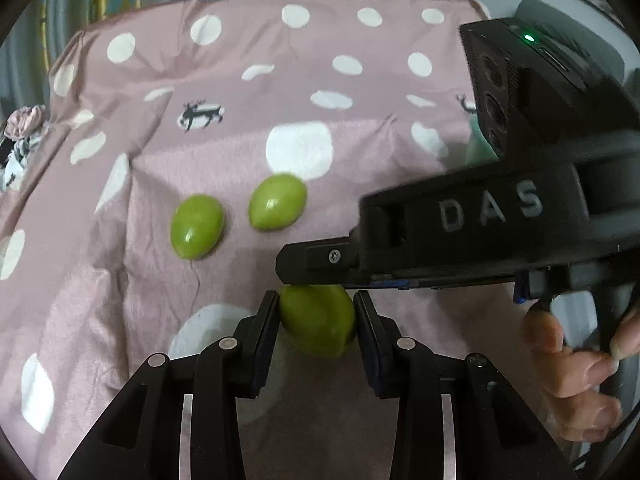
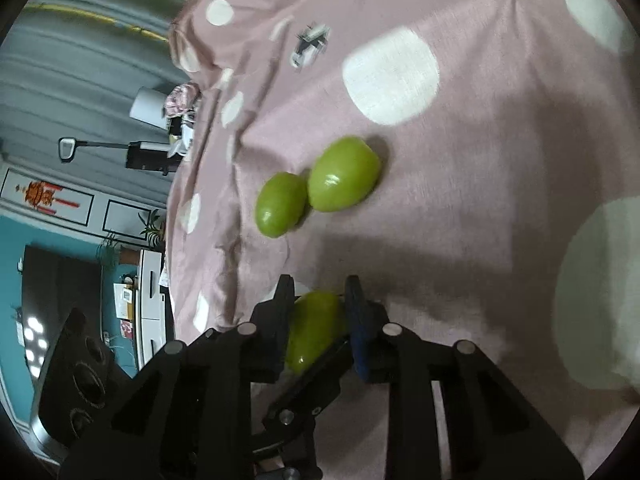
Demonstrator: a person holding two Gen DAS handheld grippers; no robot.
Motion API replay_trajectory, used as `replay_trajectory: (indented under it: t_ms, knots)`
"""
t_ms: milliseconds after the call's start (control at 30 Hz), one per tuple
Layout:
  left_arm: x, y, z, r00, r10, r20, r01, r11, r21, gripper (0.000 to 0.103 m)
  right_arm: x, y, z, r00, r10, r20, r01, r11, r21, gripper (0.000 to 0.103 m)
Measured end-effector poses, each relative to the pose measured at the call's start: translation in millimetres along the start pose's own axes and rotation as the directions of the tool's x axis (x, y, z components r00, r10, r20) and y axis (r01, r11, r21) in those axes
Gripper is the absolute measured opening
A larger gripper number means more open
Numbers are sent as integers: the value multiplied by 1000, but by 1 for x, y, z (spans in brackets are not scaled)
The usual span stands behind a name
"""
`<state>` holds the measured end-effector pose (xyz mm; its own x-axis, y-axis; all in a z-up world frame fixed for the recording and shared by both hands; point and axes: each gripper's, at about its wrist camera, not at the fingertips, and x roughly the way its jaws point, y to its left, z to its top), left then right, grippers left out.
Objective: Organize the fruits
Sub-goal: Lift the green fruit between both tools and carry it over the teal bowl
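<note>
Lying on the pink spotted bedspread (image 1: 240,80) were two loose green fruits: left fruit (image 1: 197,226), right fruit (image 1: 277,202), apart. No container was visible. A third green fruit (image 1: 318,320) sat pinched in the left claw (image 1: 316,314) and also in the right claw (image 2: 318,312). The right claw's body hid its top; a hand (image 1: 576,364) was cut off at the frame edge.

2 fruits (image 1: 236,216) lie side by side on the bedspread (image 1: 360,128).
</note>
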<state>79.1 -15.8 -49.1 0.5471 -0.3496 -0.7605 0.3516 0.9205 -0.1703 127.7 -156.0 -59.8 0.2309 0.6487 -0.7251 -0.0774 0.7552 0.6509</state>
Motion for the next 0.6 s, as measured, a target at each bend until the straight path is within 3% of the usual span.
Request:
replay_trajectory:
  t_ms: [133, 200, 233, 333, 400, 600]
  knots:
    - [-5, -15, 4, 1000, -8, 21, 7, 999, 51, 38, -16, -7, -1, 1000, 15, 5, -15, 999, 40, 33]
    - [-9, -23, 4, 999, 5, 49, -8, 998, 67, 38, -18, -15, -3, 1000, 20, -23, -18, 995, 101, 59]
    - [-9, -23, 5, 999, 2, 54, -5, 998, 68, 38, -18, -18, -4, 999, 21, -36, -17, 994, 107, 61]
    - [-7, -27, 5, 999, -19, 34, 17, 998, 54, 37, -22, -21, -10, 999, -7, -38, 11, 995, 97, 56]
    - [-5, -30, 2, 1000, -8, 23, 7, 998, 62, 37, -24, -14, -13, 999, 9, -39, -8, 999, 48, 38]
    - [-18, -33, 4, 999, -21, 45, 19, 999, 47, 37, -33, -11, -20, 1000, 24, -4, -24, 999, 38, 36]
